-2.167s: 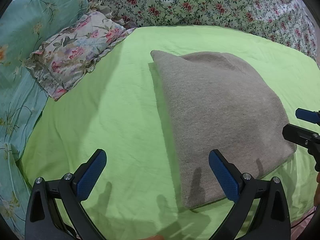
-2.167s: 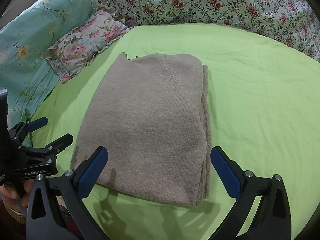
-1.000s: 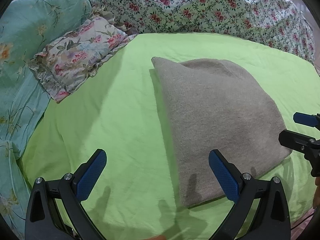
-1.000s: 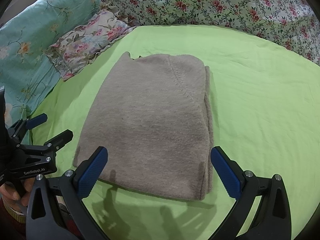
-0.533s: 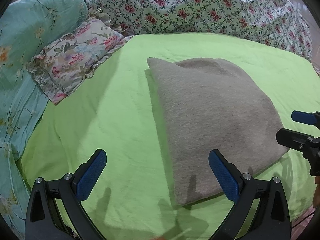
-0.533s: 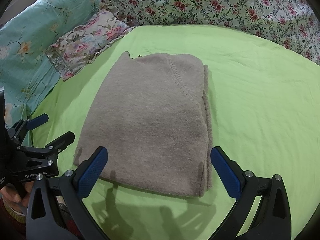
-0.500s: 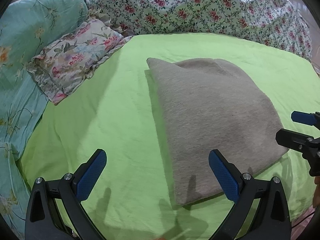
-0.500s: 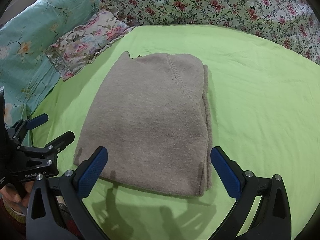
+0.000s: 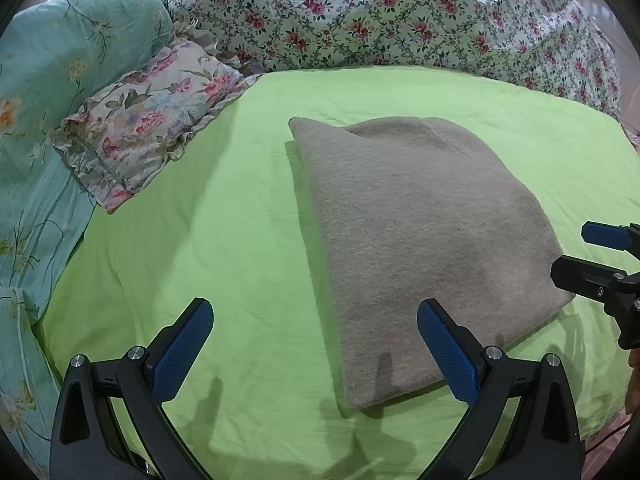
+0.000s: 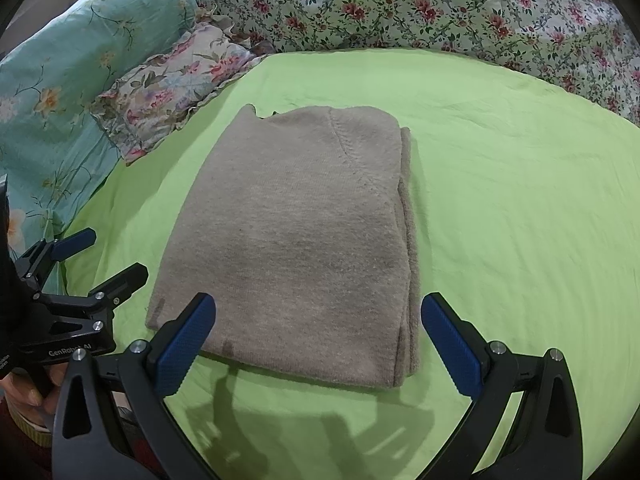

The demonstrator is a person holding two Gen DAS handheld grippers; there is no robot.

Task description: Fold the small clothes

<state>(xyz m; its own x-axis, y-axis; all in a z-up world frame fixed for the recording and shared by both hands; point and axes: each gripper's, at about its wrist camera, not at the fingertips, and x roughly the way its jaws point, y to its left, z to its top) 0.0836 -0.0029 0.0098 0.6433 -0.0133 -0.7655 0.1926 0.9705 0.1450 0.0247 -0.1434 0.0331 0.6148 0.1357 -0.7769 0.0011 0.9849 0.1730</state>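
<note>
The grey sweater (image 10: pixel 296 240) lies folded into a compact rectangle on the green sheet (image 10: pixel 520 200) of the bed, ahead of both grippers and touched by neither; its layered edges stack along the side nearer the right finger of the right gripper (image 10: pixel 316 344), which suggests the halves were laid over one another there so the bundle stays flat. The right gripper hovers just short of the sweater's near edge with its fingers spread wide, nothing between them; that stance reads as either a release or a readiness to take the near hem for one more fold. The left gripper (image 9: pixel 316 348) is likewise spread and empty, with the sweater's near corner ahead of its right finger and bare sheet before its left finger; it seems held off to the side so the cloth is not disturbed. A floral pillow (image 9: pixel 148 120) and a flowered quilt (image 9: pixel 400 16) sit far ahead, well apart from the sweater.
</note>
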